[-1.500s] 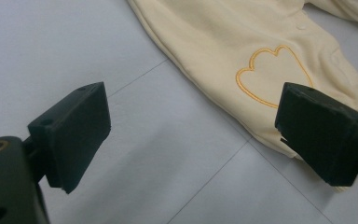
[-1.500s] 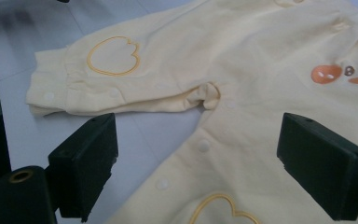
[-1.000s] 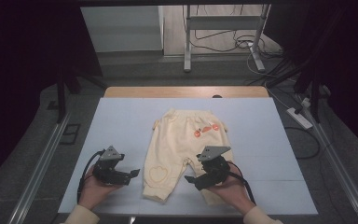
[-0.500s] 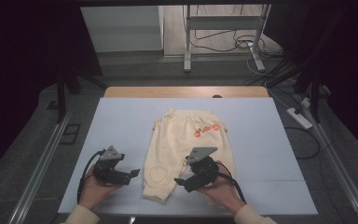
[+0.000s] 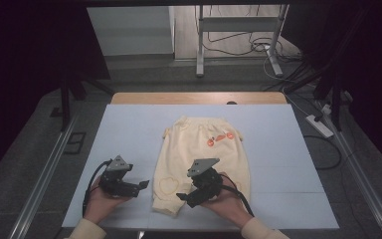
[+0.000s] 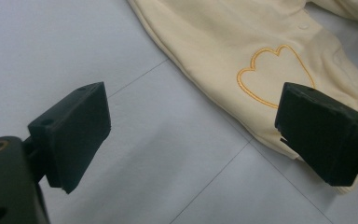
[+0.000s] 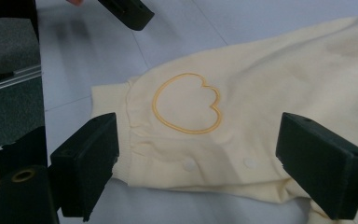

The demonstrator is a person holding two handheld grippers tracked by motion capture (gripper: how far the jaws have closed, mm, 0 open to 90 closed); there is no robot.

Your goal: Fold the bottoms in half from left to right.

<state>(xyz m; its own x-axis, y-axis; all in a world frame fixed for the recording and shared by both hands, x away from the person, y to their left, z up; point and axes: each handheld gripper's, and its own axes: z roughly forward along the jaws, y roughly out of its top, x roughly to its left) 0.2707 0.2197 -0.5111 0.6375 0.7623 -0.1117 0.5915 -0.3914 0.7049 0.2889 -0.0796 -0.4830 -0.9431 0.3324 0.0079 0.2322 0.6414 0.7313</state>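
Both grippers poised at the leg cuffs of the pale-yellow cotton baby trousers, which lie flat on the white table sheet.

Right gripper: jaws wide apart, empty, straddling the cuff beside the embroidered orange heart outline. Left gripper: jaws wide, empty, just beside the outer hem. Risk: closing too shallow pinches one fabric layer, so the leg slips or bunches. Compared with a second ago, the right gripper has shifted leftward onto the cuff.

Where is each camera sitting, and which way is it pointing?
High view: above the table's near side, looking forward and down on the cream pants; both hands holding grippers.
Left gripper view: rides the left gripper, open jaws toward the pants' heart outline.
Right gripper view: rides the right gripper, jaws open.
Both gripper views share that heart.
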